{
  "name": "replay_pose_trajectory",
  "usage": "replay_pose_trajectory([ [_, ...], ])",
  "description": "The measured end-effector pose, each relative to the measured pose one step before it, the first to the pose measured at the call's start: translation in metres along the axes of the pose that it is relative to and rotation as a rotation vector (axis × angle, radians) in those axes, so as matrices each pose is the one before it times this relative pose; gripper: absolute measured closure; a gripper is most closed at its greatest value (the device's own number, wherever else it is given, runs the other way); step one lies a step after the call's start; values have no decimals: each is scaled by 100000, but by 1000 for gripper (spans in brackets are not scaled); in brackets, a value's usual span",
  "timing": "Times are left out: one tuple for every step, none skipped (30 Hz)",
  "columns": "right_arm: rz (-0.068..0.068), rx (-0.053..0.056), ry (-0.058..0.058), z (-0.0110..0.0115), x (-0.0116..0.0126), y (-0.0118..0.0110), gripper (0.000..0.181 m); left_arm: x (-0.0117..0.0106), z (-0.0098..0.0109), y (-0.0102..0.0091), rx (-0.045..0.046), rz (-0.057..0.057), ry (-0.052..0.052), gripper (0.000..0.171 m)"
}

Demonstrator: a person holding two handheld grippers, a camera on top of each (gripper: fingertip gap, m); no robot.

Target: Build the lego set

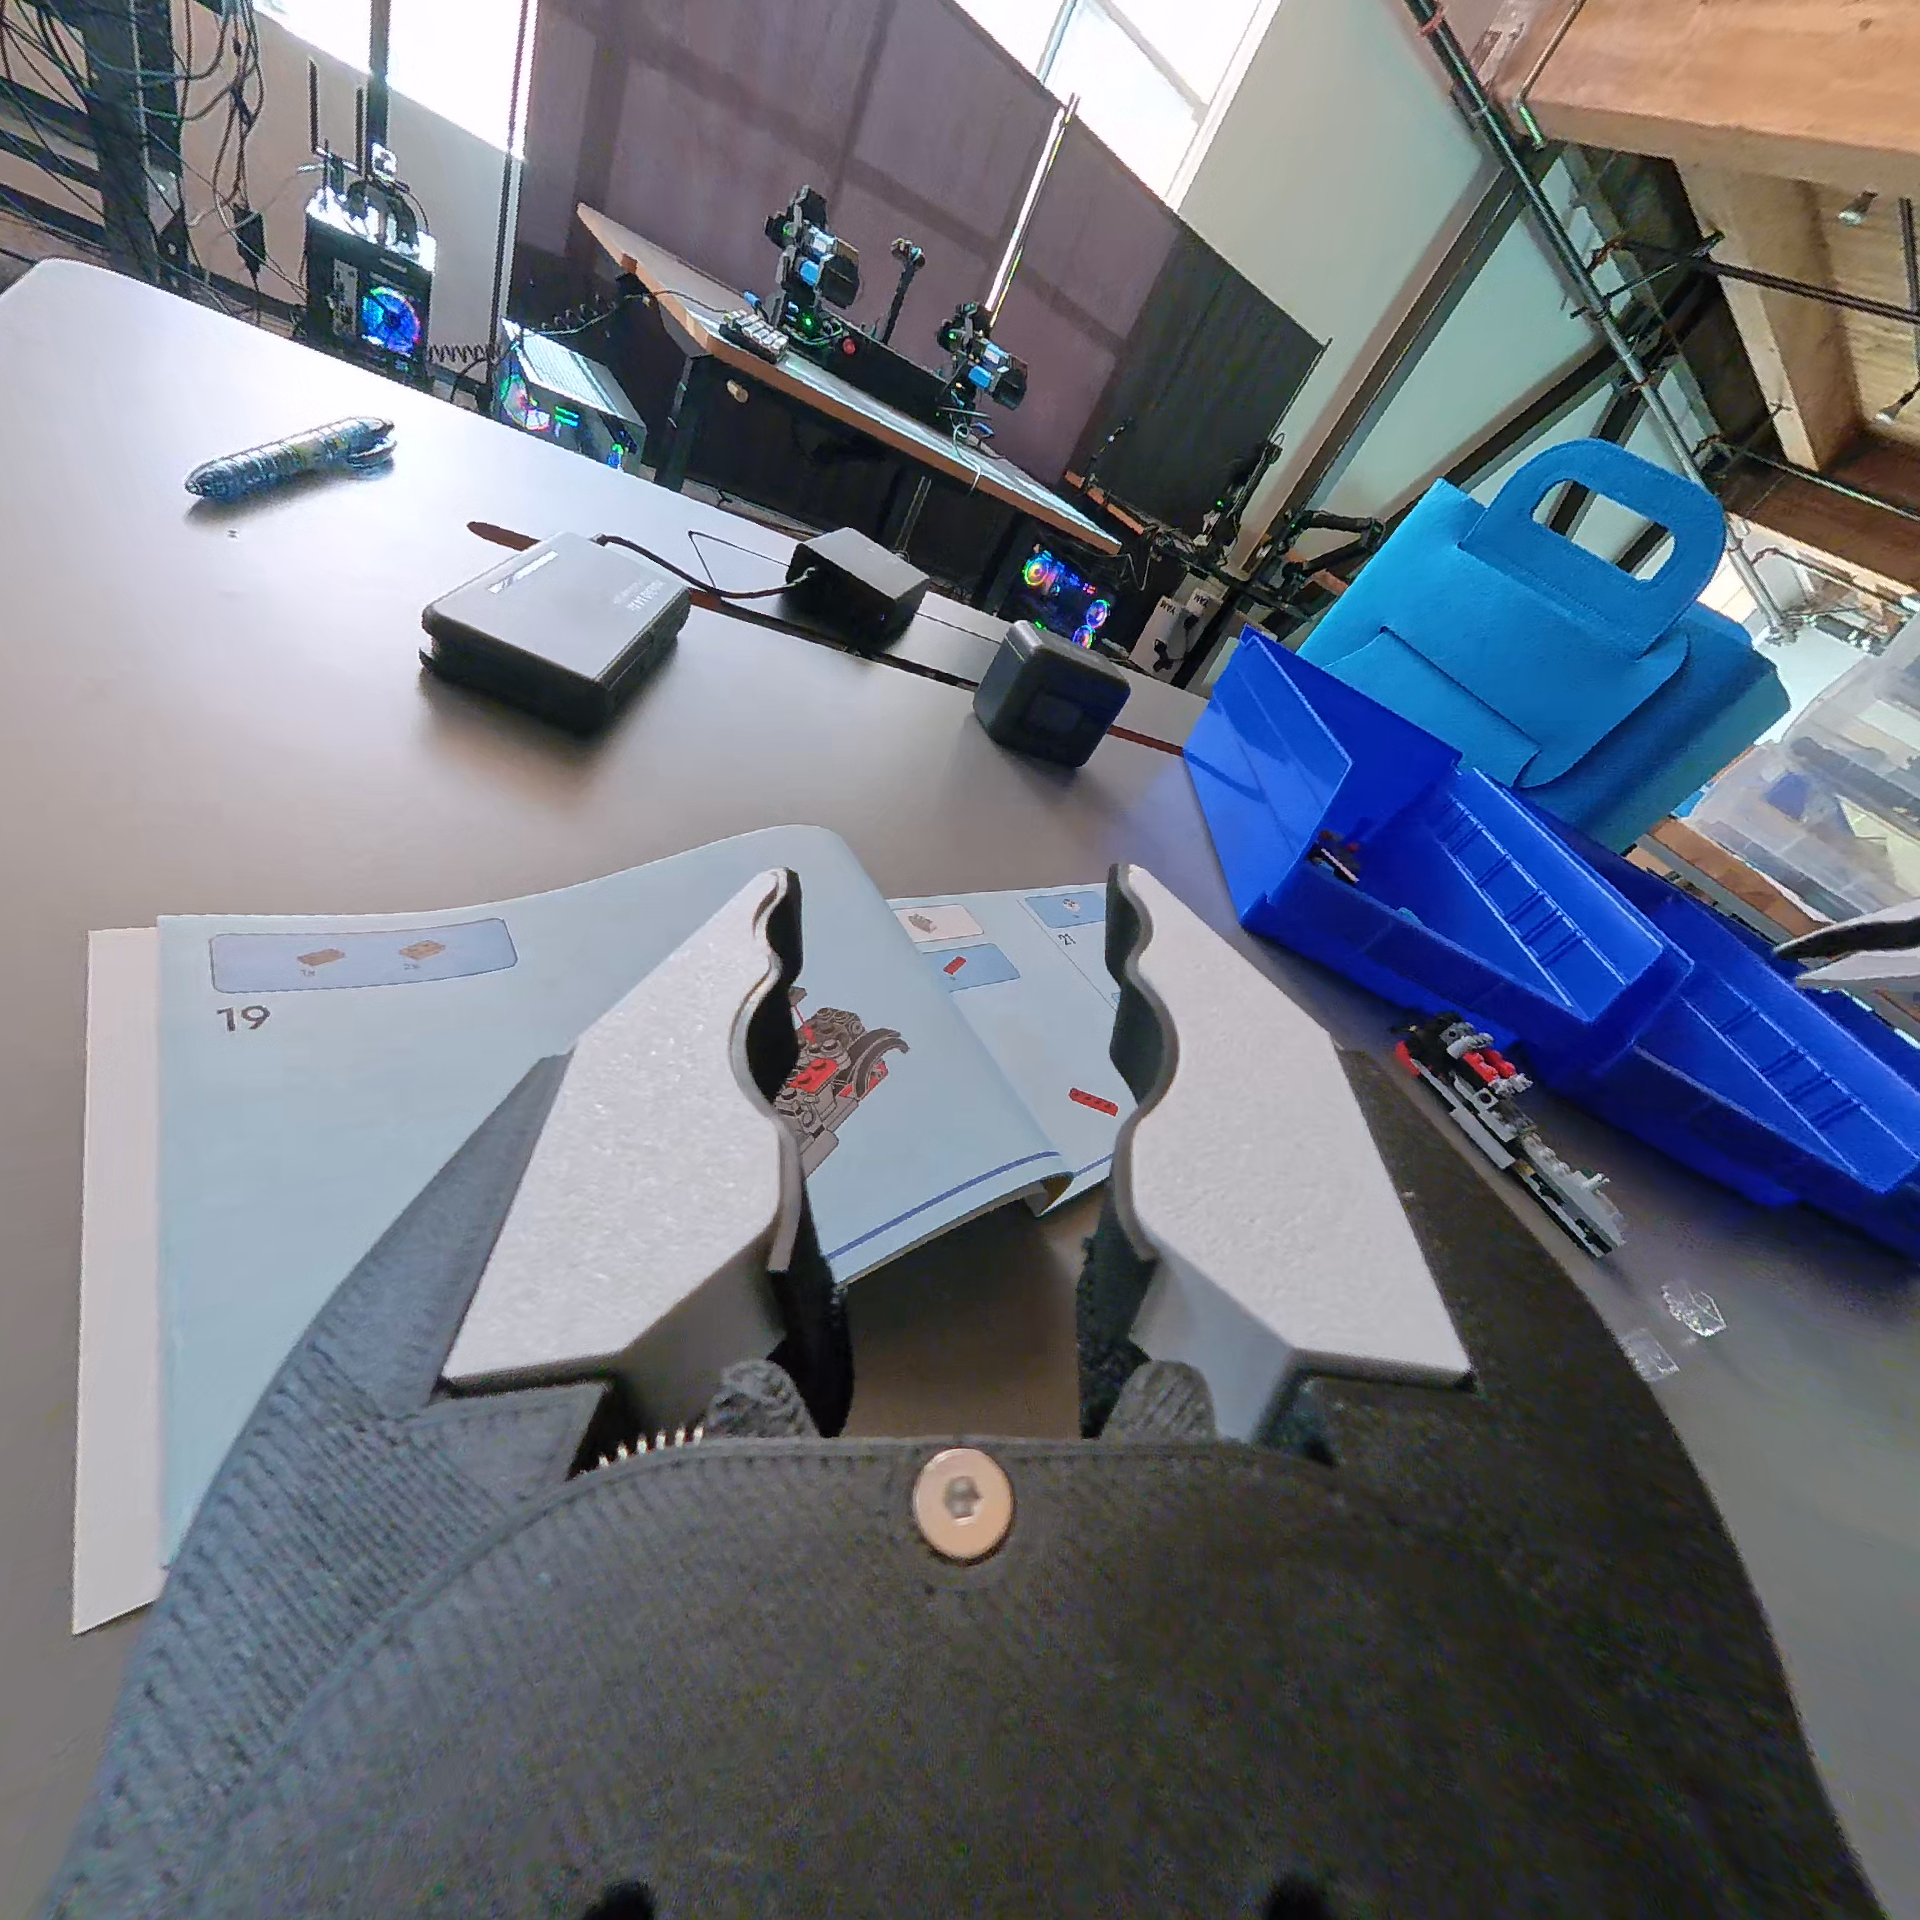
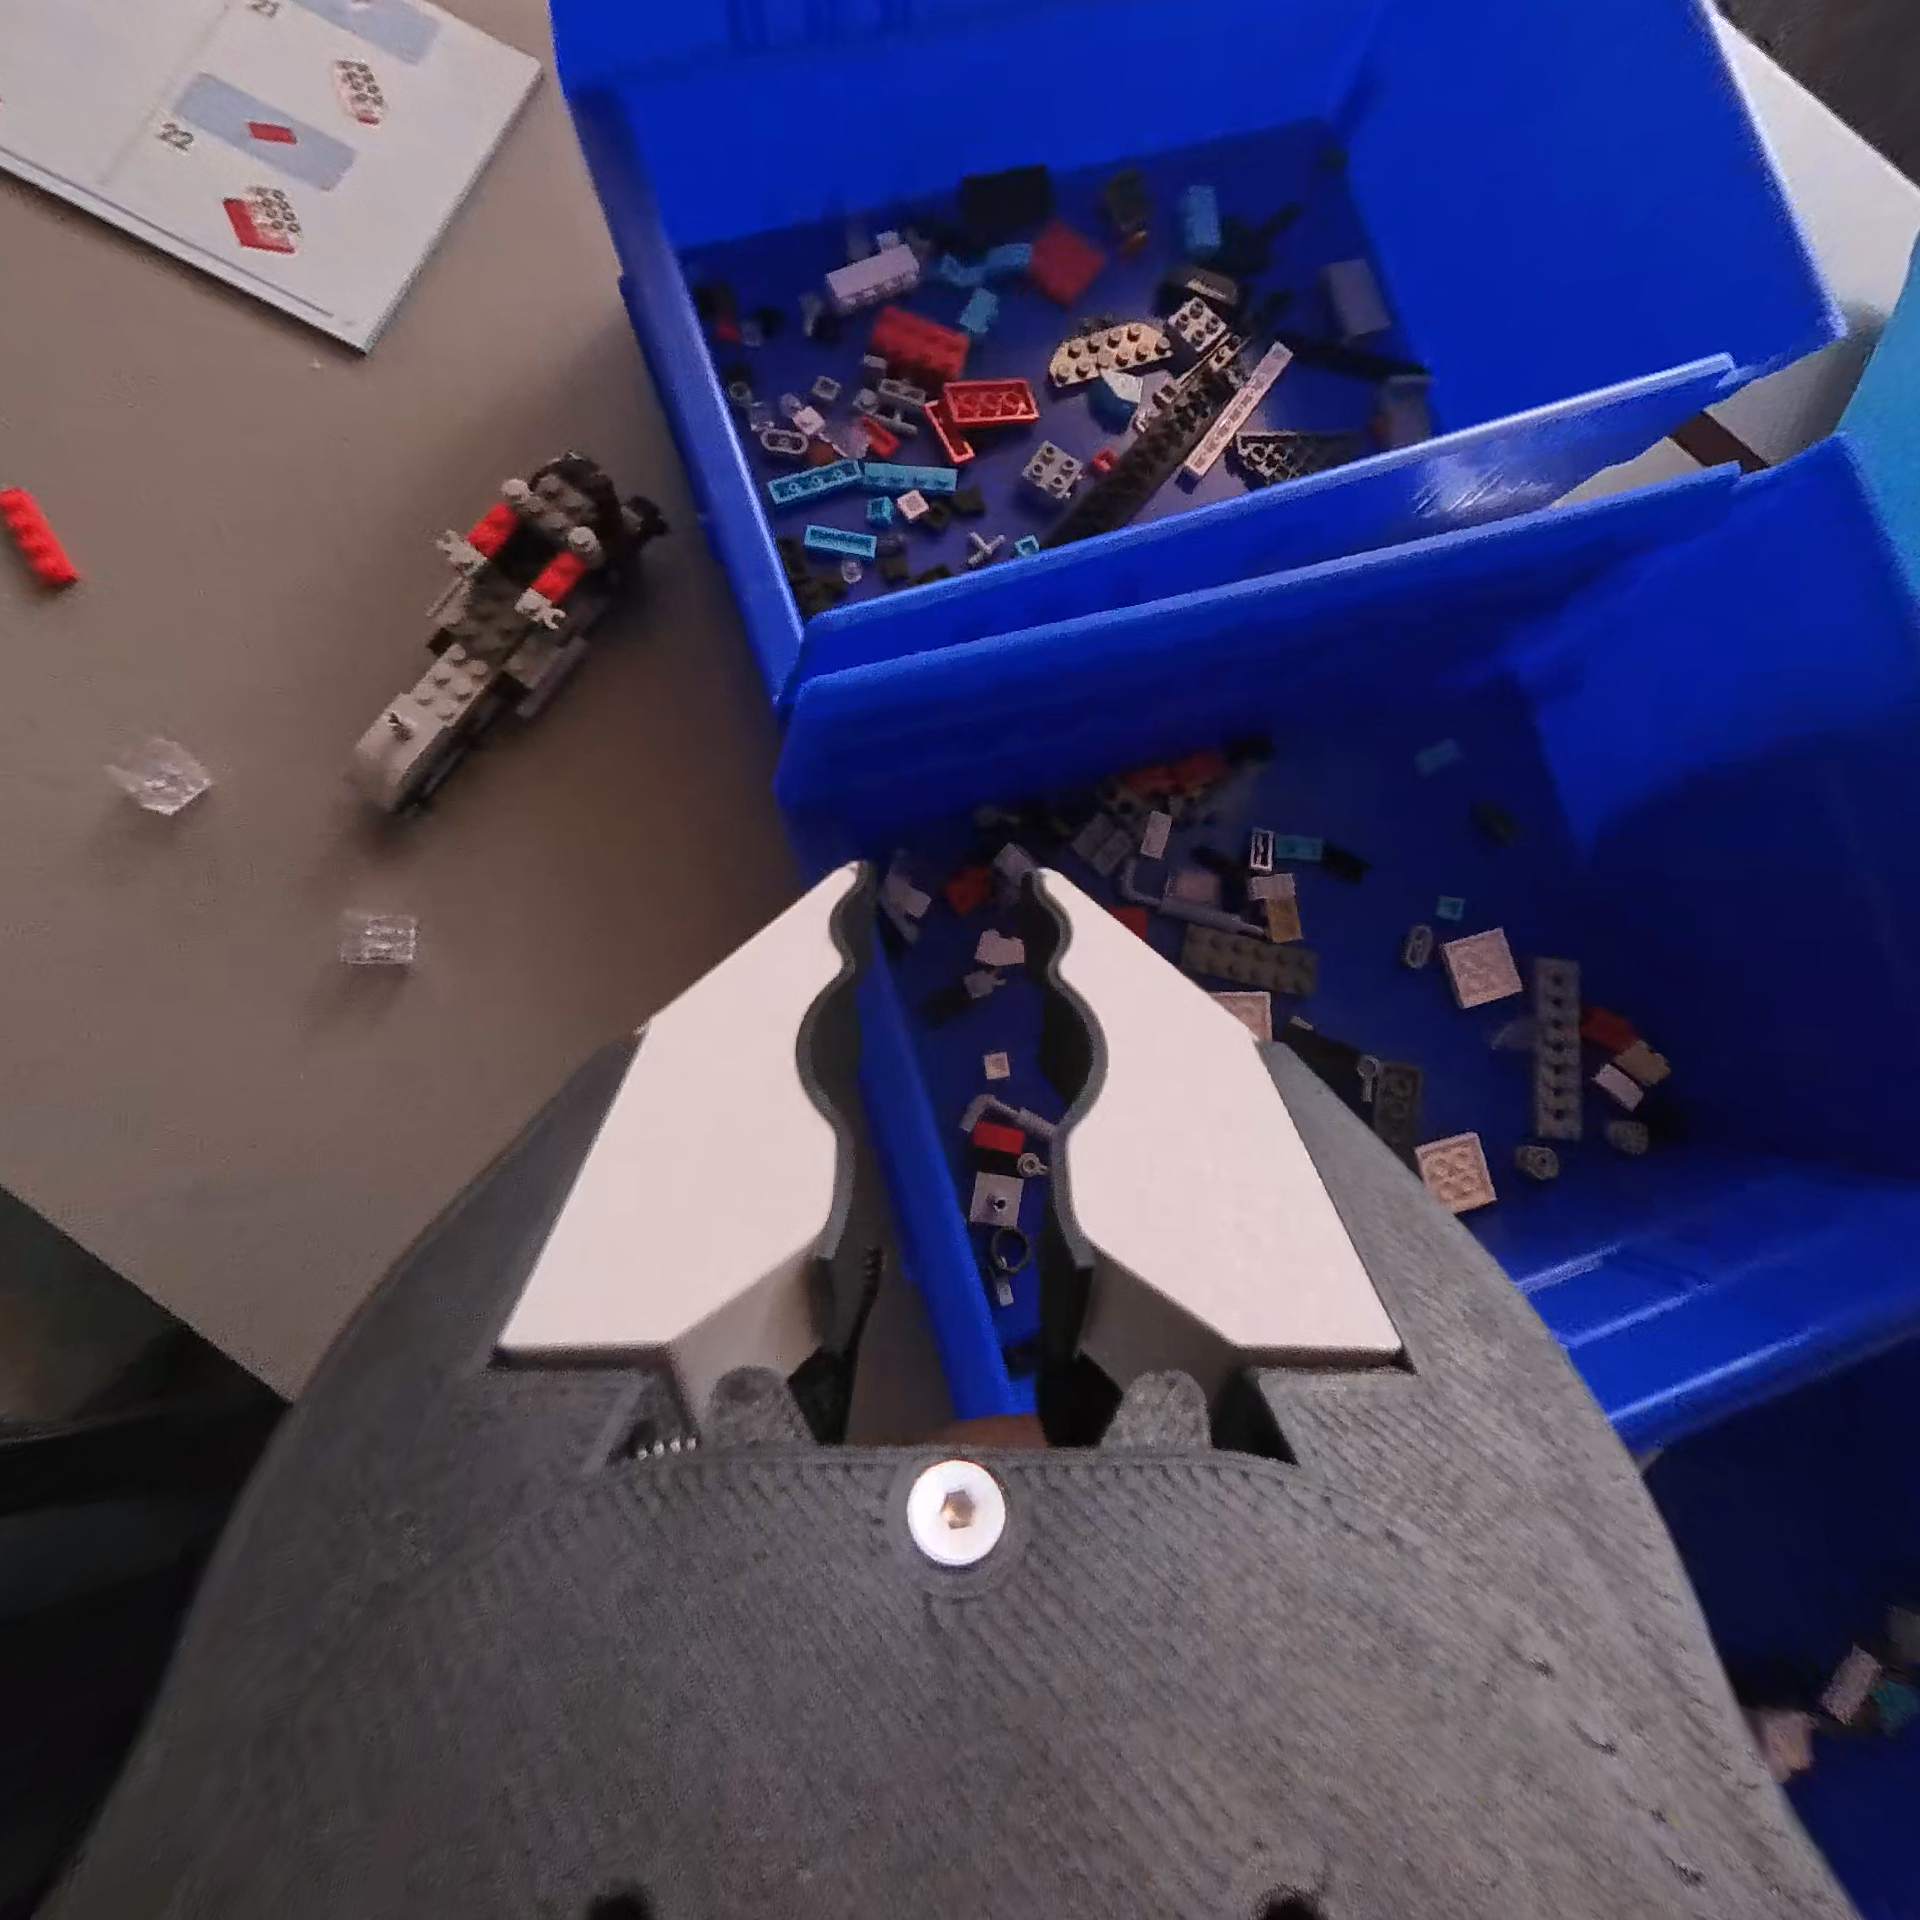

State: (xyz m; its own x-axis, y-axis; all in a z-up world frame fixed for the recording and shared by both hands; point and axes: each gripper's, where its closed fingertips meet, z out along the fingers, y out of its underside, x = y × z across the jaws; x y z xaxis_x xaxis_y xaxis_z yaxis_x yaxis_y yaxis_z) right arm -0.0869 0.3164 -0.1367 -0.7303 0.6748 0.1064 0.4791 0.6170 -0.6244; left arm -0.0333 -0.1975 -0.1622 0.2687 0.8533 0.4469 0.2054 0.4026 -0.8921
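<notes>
A half-built grey, black and red lego model (image 2: 499, 634) lies on the grey table, also in the left wrist view (image 1: 1507, 1122). My left gripper (image 1: 951, 914) is open and empty, low over the open instruction booklet (image 1: 416, 1122). My right gripper (image 2: 945, 883) is open and empty above the left wall of the near blue bin (image 2: 1714, 1257), which holds several loose pieces. A far blue bin (image 2: 1558, 156) holds more pieces. A red plate (image 2: 36, 535) and two clear pieces (image 2: 158, 774) (image 2: 380, 938) lie on the table left of the model.
A black case (image 1: 556, 644), a black adapter (image 1: 857, 577), a small cube camera (image 1: 1049, 694) and a blue pen-like object (image 1: 291, 457) lie farther back on the table. A light blue felt bag (image 1: 1538, 665) stands behind the bins. The booklet's corner shows in the right wrist view (image 2: 260, 156). From my left tips it is roughly 25 centimetres to the red plate (image 2: 36, 535); from my right, 30 centimetres.
</notes>
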Motion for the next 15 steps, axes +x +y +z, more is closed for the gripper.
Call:
replay_pose_trajectory([
  [536, -132, -469, 272, -48, 159, 149, -12, 7, 13, -42, -14, -43, 113],
  [334, -320, -354, 256, -72, 180, 149, -12, -4, -2, -12, -52, -48, 113],
  [209, -248, -358, 214, -71, 130, 149, -6, 0, -10, 42, -62, -15, 113],
  [203, -140, -357, 142, -63, 87, 149, -3, -8, -10, 60, -32, 7, 113],
  [136, -167, -98, 65, -8, 58, 149, 0, 2, -4, 26, 17, 9, 113],
  [-7, -130, 356, -7, 93, 22, 149, 0, 0, 0, -1, 57, 28, 113],
  [39, 30, 699, -76, 170, -8, 149, 11, -6, 5, 4, 59, 27, 113],
  [290, 71, 986, -123, 259, -6, 149, 15, 3, -6, 8, 57, 44, 113],
  [492, 65, 1285, -164, 353, 9, 149, 11, -7, -3, 38, 40, 79, 113],
  [634, 159, 1329, -161, 380, 8, 149, 6, -6, -15, 90, -5, 79, 113],
  [799, 282, 1208, -177, 376, 12, 150, 0, 1, -3, 56, -68, 59, 113],
  [936, 407, 1131, -165, 372, 10, 149, -2, 2, 2, -54, -91, 20, 113],
  [969, 430, 964, -142, 338, 27, 149, -4, 10, 13, -125, -38, -8, 113],
  [881, 302, 712, -110, 270, 66, 149, -2, 15, 14, -97, 38, -16, 113],
  [761, 172, 599, -71, 244, 85, 149, -2, 2, 7, -18, 80, -38, 113],
])
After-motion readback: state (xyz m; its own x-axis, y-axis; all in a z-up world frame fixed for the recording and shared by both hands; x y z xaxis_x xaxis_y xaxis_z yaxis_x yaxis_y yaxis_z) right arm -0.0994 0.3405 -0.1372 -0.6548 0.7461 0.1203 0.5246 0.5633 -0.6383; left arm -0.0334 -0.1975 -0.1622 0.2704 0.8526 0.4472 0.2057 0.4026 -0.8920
